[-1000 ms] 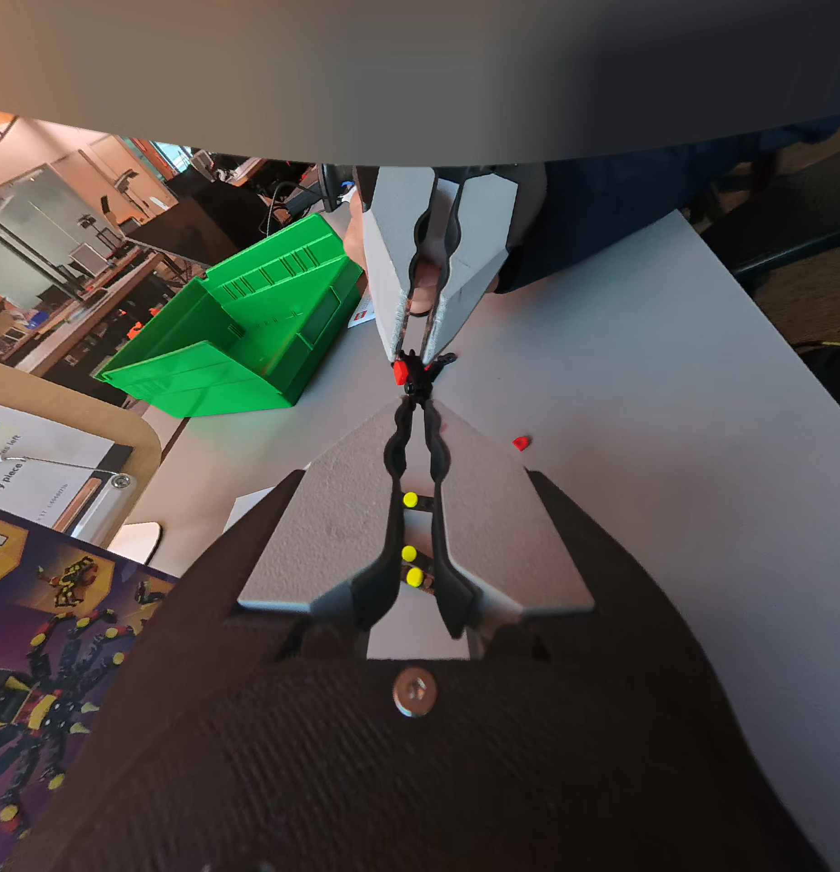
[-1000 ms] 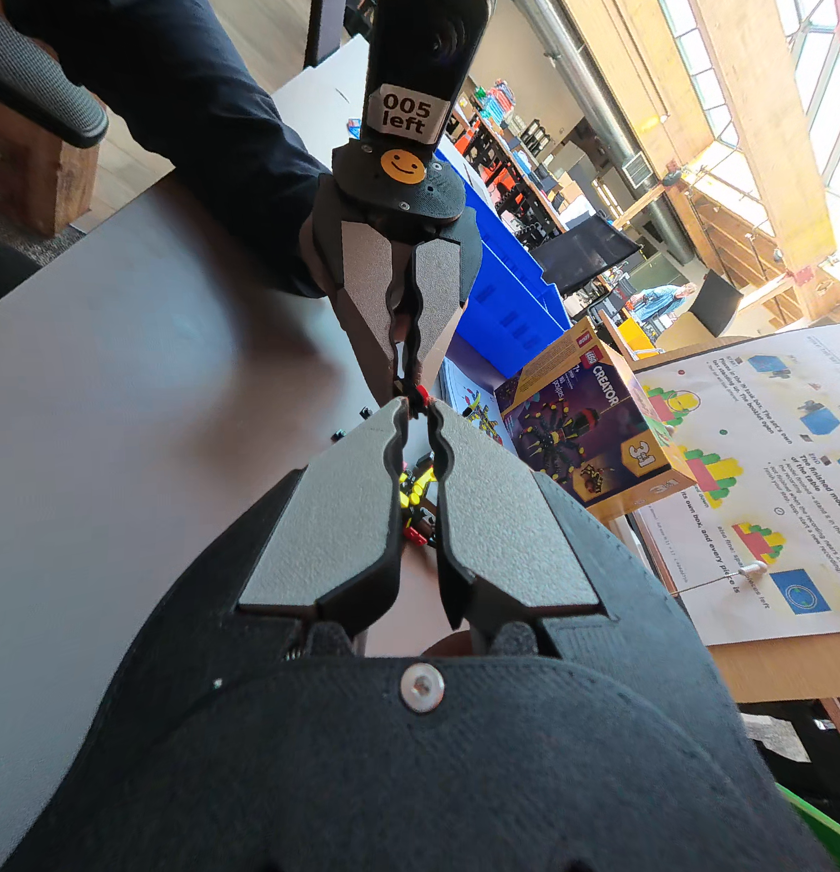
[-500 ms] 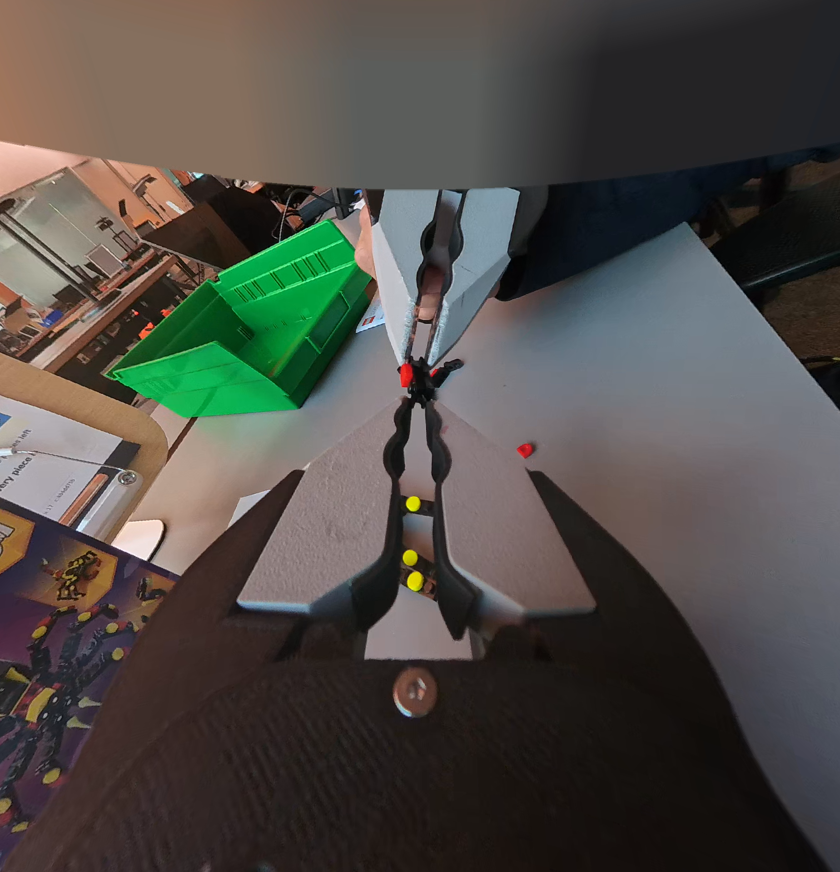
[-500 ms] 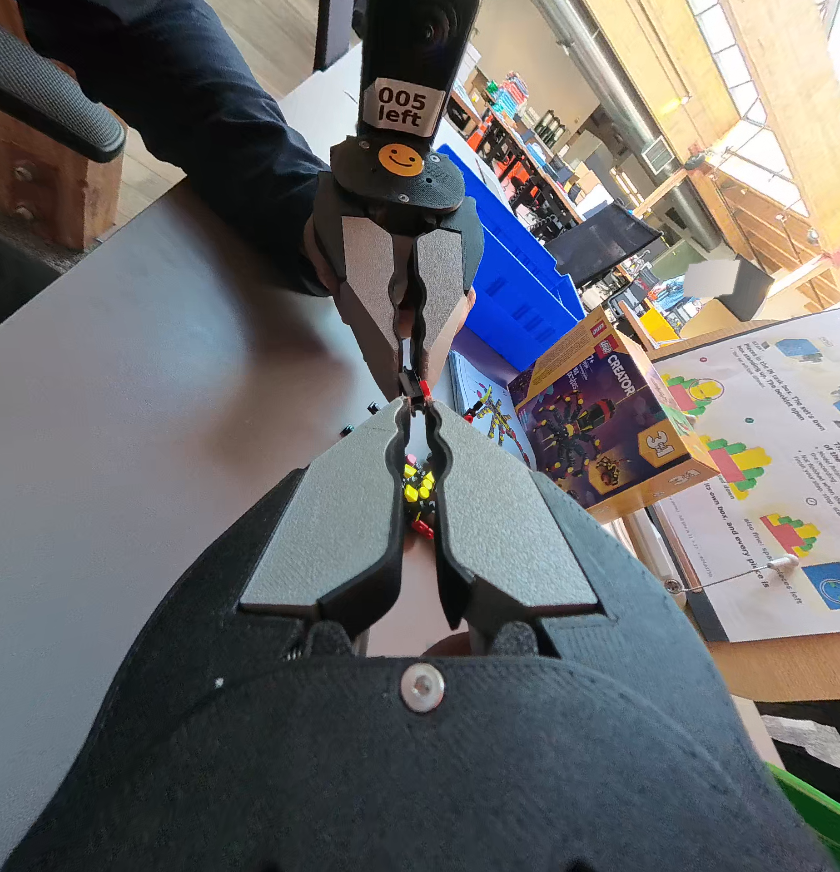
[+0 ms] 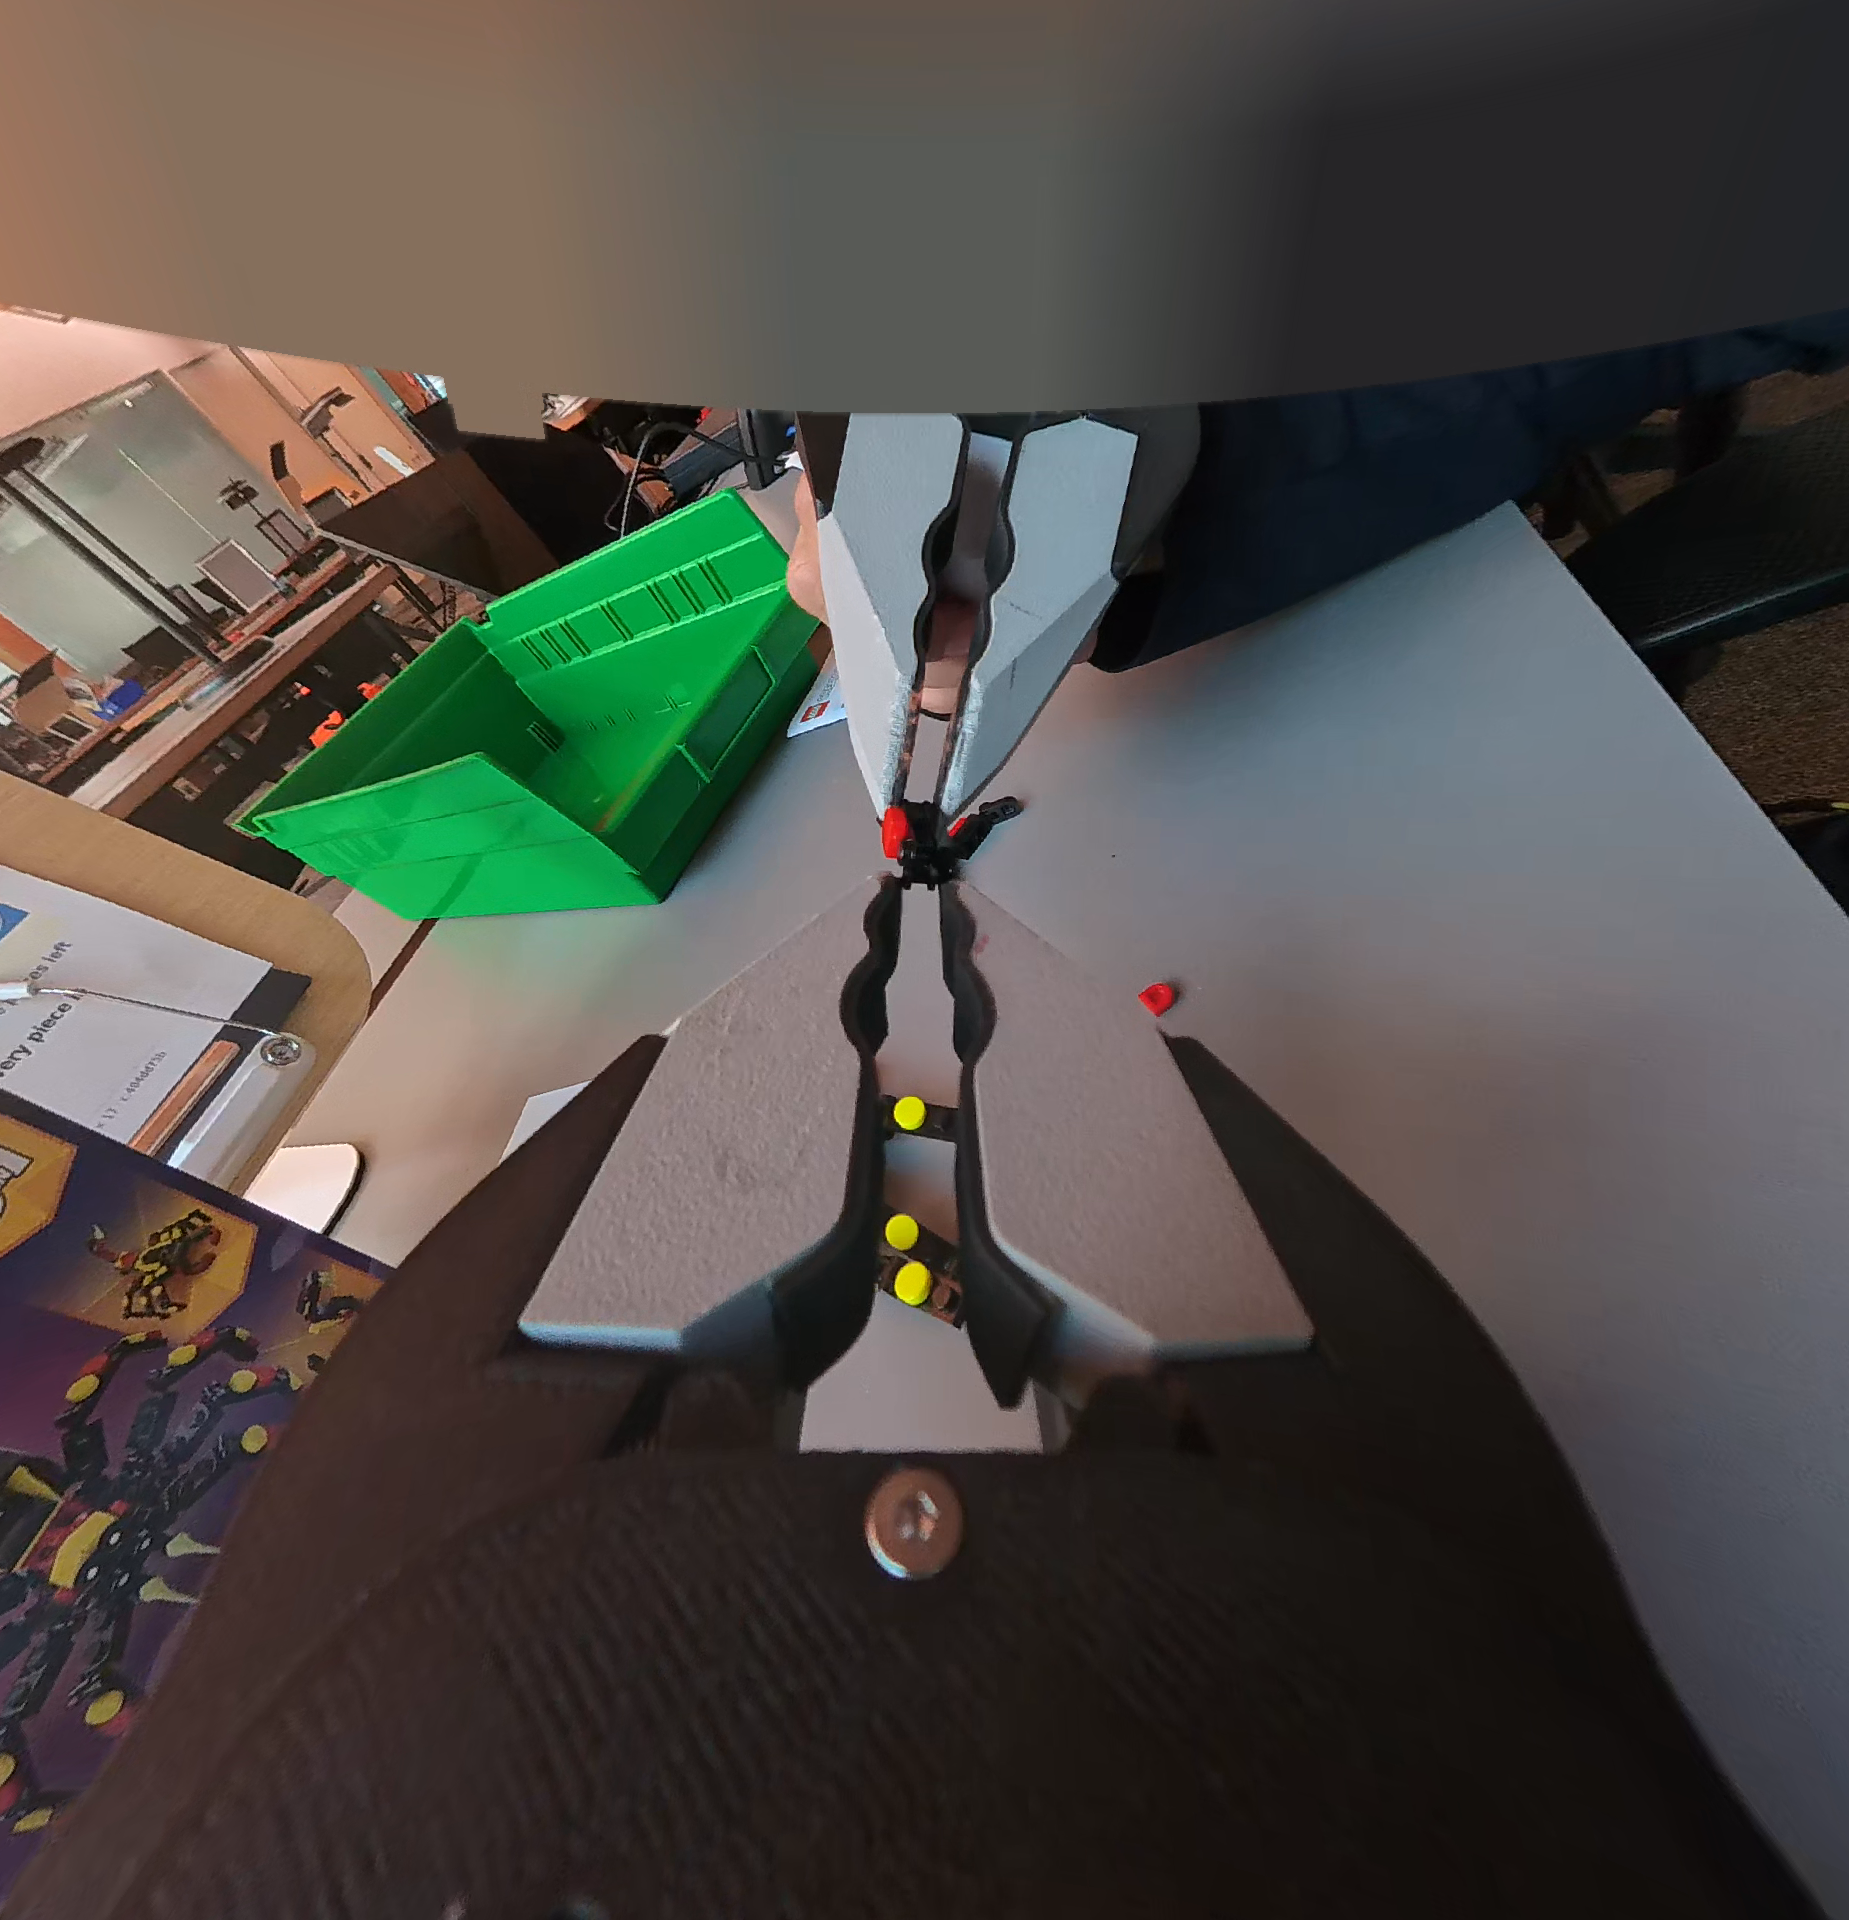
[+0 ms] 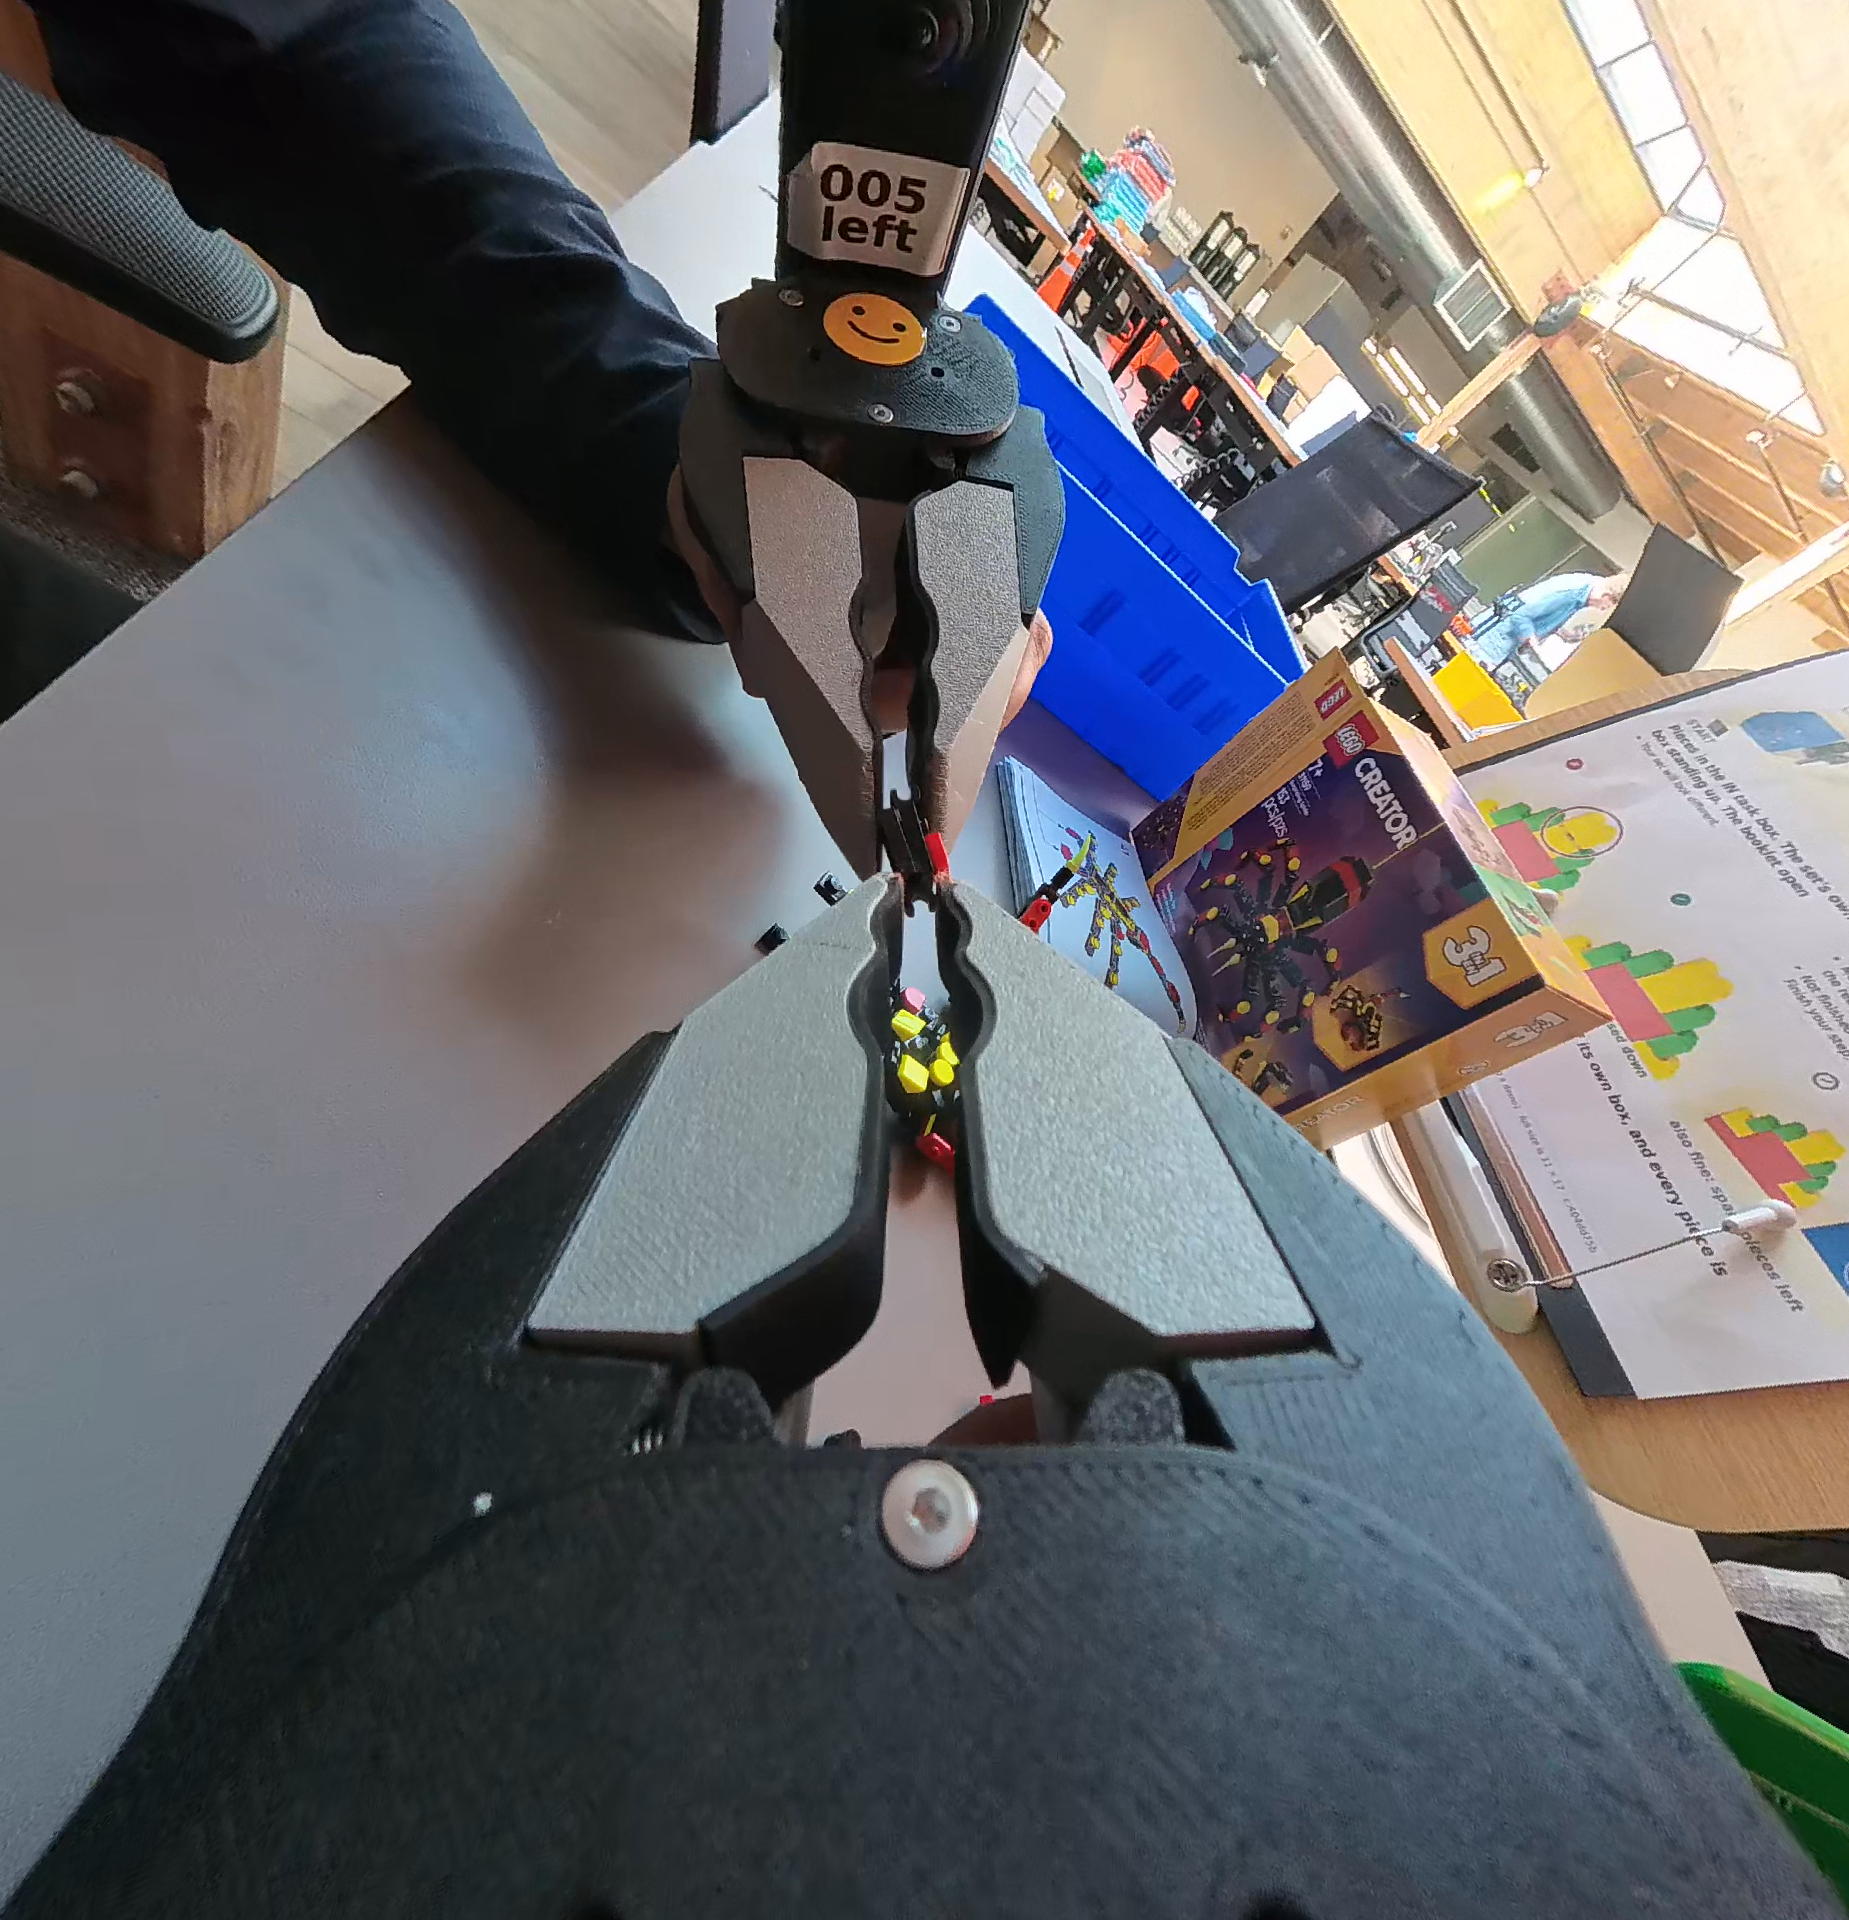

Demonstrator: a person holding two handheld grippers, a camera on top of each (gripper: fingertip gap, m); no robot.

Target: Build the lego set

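A small black and red lego assembly (image 5: 925, 844) is held above the grey table (image 5: 1419, 935) between the two grippers, which meet tip to tip. My left gripper (image 5: 920, 885) is shut on its near end. My right gripper (image 5: 925, 816) comes in from the far side and is shut on the other end. In the right wrist view the same assembly (image 6: 915, 840) sits between my right gripper (image 6: 915, 896) and the left gripper (image 6: 904, 821). A pile of black and yellow pieces (image 6: 922, 1051) lies on the table under my right gripper.
A green bin (image 5: 546, 748) stands at the left. A loose red piece (image 5: 1157, 997) lies on the table at the right. The set's box (image 6: 1367, 914), an open booklet (image 6: 1096, 904), a blue bin (image 6: 1138, 582) and a clipboard sheet (image 6: 1678, 987) stand at the table's side. The grippers are tip to tip, or close to it.
Both grippers stay tip to tip on the assembly. The pair has shifted slightly, and each gripper looks a little closer in the other's view.
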